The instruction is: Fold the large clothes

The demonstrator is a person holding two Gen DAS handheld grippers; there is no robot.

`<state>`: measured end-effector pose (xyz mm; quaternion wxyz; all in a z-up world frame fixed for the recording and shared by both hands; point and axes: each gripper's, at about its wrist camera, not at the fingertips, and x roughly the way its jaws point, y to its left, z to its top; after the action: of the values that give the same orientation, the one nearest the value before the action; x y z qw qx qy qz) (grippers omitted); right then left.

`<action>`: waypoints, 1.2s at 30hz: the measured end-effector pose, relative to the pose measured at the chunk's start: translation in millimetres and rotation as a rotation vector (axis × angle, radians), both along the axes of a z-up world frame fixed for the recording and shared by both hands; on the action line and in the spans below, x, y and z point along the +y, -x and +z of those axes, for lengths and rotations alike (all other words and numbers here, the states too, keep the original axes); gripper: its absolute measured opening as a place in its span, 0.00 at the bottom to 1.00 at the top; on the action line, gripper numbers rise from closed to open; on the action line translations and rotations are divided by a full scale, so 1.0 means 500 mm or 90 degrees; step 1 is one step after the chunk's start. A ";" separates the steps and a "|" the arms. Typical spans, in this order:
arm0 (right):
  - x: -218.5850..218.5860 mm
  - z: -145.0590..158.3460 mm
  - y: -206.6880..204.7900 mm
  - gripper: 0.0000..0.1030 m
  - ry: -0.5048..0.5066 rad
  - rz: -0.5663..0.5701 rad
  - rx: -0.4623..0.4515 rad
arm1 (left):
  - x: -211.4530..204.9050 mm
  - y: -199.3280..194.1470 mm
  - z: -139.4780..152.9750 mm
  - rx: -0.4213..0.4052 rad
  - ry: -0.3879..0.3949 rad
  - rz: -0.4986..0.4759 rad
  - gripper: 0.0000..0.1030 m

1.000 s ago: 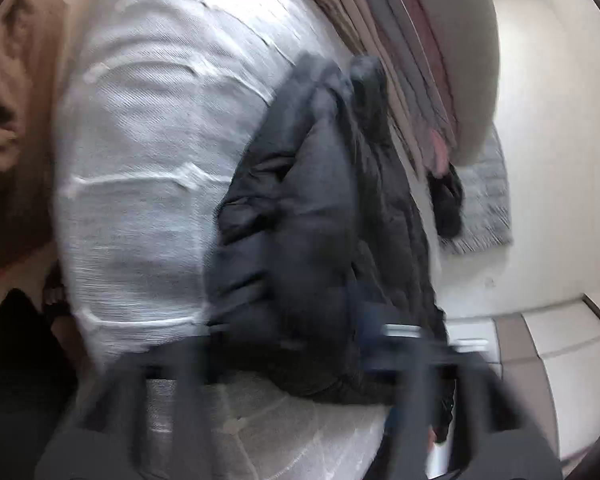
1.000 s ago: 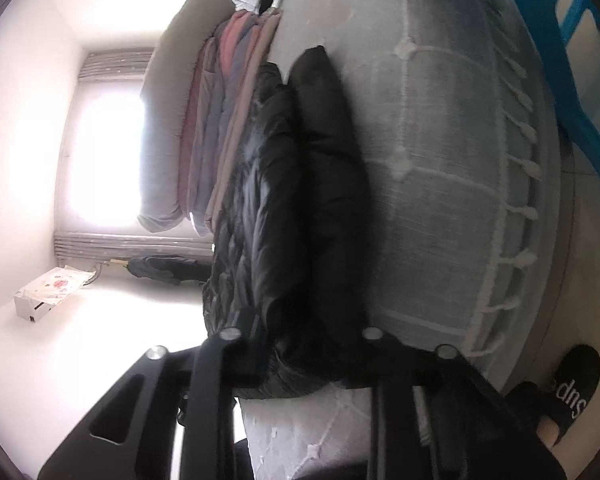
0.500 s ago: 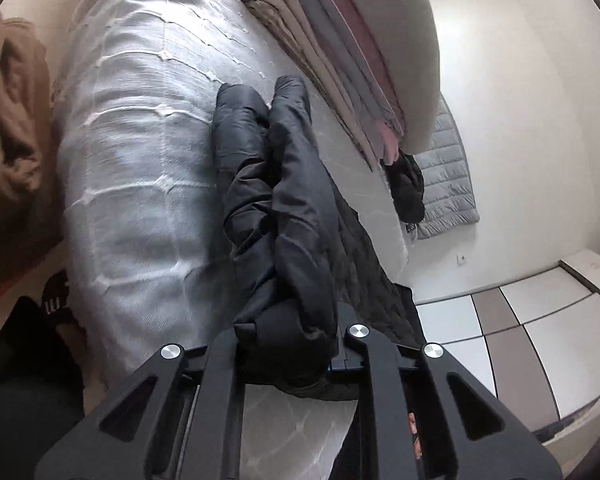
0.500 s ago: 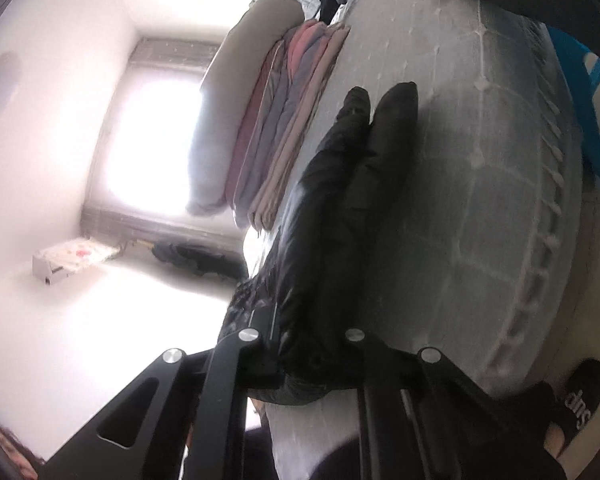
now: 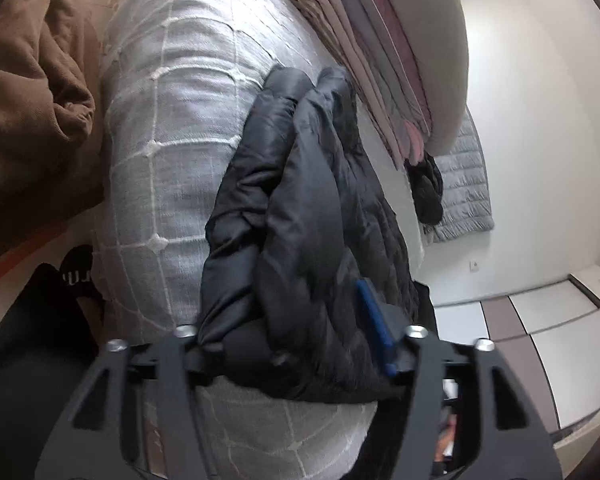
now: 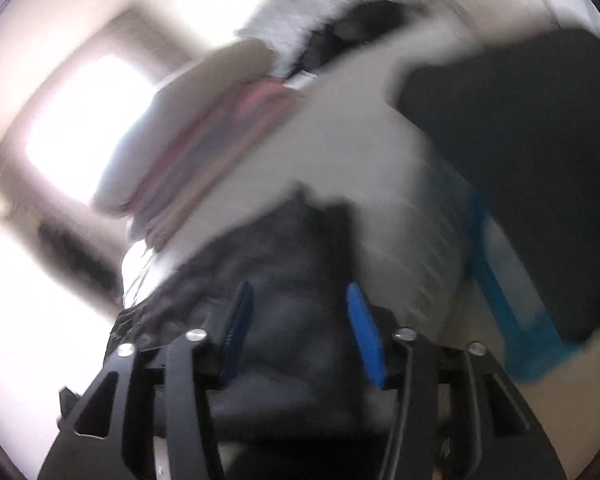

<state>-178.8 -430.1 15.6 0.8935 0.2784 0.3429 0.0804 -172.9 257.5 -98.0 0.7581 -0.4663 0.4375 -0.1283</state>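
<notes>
A black puffer jacket (image 5: 300,216) lies folded lengthwise on the grey-white quilted bed (image 5: 172,128). My left gripper (image 5: 292,344) stands wide open with the jacket's near end bulging between its fingers; its blue pad (image 5: 374,328) shows on the right. In the blurred right wrist view the jacket (image 6: 292,280) lies between the spread blue pads (image 6: 364,332) of my right gripper (image 6: 300,328), which is open.
A stack of folded clothes under a grey pillow (image 5: 412,44) lies on the bed's far side. A brown garment (image 5: 24,92) is heaped at the left. A grey quilted mat (image 5: 464,192) lies on the floor. A blue object (image 6: 512,320) stands at the right.
Both grippers have opened and let go of the jacket's near end. The right gripper is swinging fast, blurring its view; the left has drawn closer to the jacket.
</notes>
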 end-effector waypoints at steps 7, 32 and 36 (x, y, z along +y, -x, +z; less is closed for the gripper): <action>0.364 0.034 -0.210 0.58 0.180 0.227 0.013 | -0.004 -0.028 -0.020 0.001 -0.015 0.010 0.63; 0.517 -0.131 -0.366 0.70 0.213 0.288 0.147 | 0.014 -0.044 -0.054 -0.011 0.034 0.040 0.68; 0.511 -0.069 -0.284 0.70 0.177 0.294 0.082 | 0.015 -0.041 -0.051 -0.007 0.009 0.055 0.69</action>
<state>-36.8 -174.8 -19.1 0.8573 0.0722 0.4615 0.2164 -152.4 265.2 -123.6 0.7617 -0.4897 0.4121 -0.1010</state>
